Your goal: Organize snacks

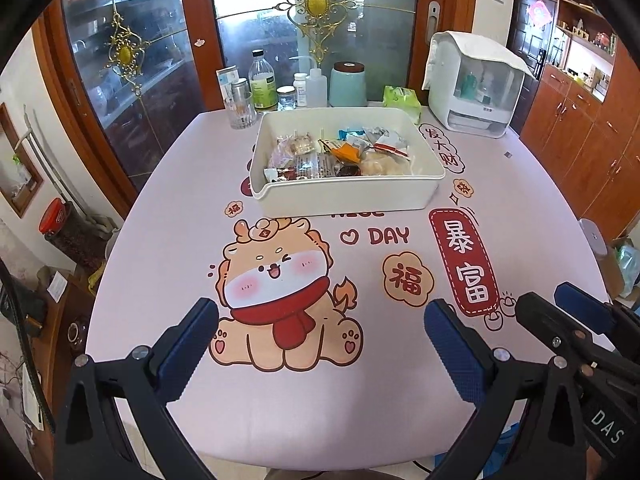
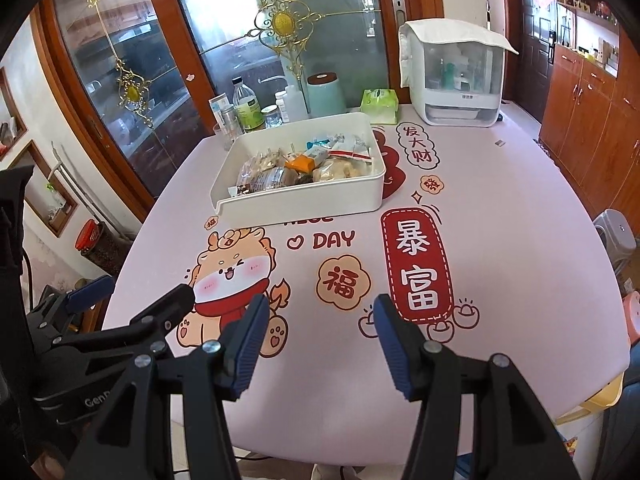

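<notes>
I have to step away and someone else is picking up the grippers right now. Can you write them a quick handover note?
Left gripper: open, empty, above the near edge of the table.
Right gripper: open, empty, beside the left one, also over the near edge.
Snacks: a loose pile of packets, all inside the white bin at mid-table. No snacks lie on the tablecloth.
Done: snacks are gathered in the bin.
Left: nothing obvious outside the bin; packets lie jumbled, so tidy them if neatness is wanted.
Bottles and a tissue pack stand behind the bin.
</notes>
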Available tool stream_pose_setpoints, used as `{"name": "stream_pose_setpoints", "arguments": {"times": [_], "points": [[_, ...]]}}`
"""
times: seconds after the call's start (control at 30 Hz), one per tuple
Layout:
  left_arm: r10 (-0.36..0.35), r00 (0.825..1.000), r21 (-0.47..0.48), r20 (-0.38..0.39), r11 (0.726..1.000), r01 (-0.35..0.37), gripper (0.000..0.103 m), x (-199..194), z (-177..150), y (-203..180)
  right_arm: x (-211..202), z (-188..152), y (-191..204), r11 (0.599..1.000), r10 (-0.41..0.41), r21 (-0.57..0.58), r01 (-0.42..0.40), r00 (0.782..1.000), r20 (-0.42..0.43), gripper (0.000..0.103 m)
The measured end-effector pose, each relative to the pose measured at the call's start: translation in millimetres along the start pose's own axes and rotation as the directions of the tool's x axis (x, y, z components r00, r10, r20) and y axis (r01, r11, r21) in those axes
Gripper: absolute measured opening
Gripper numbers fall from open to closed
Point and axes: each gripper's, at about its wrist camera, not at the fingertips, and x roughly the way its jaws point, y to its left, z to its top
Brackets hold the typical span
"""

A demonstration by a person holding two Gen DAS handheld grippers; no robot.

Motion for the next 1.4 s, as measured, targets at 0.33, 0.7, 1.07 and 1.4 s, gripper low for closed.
{"name": "stream_pose_setpoints", "arguments": {"times": [0.33,0.7,1.07,1.4], "points": [[0.001,1.000,0.003,-0.004,1.000,-0.001,0.102,-0.1,-0.2,-1.9,3.0,0.5,-3.8,1.000,0.001,0.014,-0.001,1.000,-0.006,0.055],[-0.005,1.000,0.008,-0.002,1.000,0.005,0.102,0.3,2.4,-1.3,2.8,2.1,-4.6,1.000,0.003,0.022,-0.003,1.000,-0.001,0.055],[-0.006,1.000,0.006,-0.010,1.000,0.006,0.102,1.6,3.6,0.7,4.4,2.1,-1.1,1.000,0.010,0.026,-0.009,1.000,-0.007,0.055],[0.000,1.000,0.002,-0.022,1.000,0.000,0.102,6.3,3.7,-0.9,7.0,1.3,-1.7,0.999,0.013,0.030,-0.012,1.000,-0.013,0.055]]}}
